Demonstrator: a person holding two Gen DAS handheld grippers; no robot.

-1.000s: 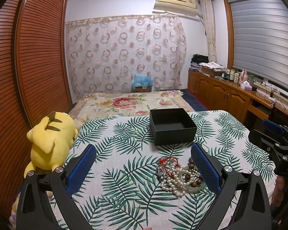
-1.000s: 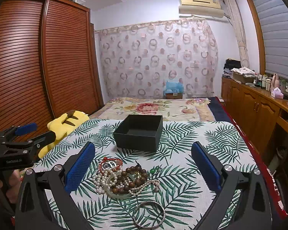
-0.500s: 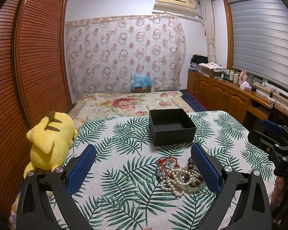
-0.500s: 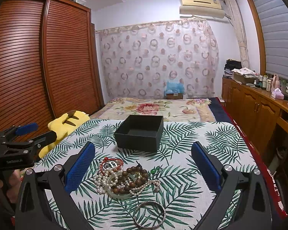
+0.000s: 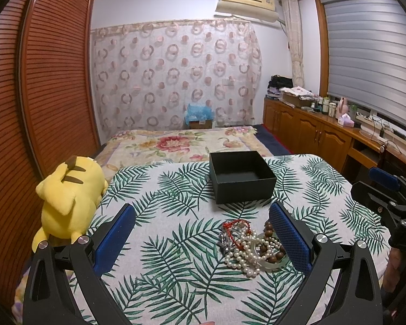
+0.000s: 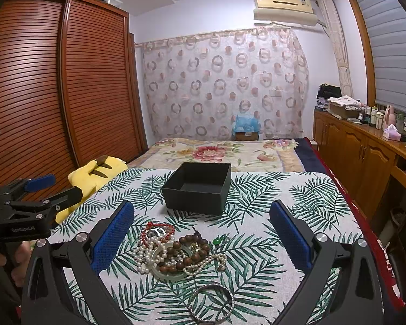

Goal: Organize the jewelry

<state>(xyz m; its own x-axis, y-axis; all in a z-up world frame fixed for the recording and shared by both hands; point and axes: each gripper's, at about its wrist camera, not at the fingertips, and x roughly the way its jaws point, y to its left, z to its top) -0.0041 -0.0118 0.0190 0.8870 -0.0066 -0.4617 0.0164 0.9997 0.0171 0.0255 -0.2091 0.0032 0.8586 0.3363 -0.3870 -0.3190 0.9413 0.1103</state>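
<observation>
On the tabletop, covered in a palm-leaf cloth, a tangle of jewelry lies in a small heap in front of an open black box. The box stands upright with its inside bare, a little beyond the heap and not touching it. The heap mixes a white pearl strand, dark brown wooden beads, a red cord bracelet, a pale jade bangle and a small green pendant. A silver bangle lies alone on the cloth, nearer the camera than the heap and apart from it.

The right tongs hang above the tabletop with their blue pads spread wide; the heap sits between them, closer to the left pad, and nothing is held. The left tongs are likewise wide apart and hold nothing; in their view the jewelry lies just beside the right pad, with the black box further off.

Each tool shows at the edge of the other's view. A yellow plush toy rests at the left edge of the tabletop, and a bed with a floral blanket lies behind it
</observation>
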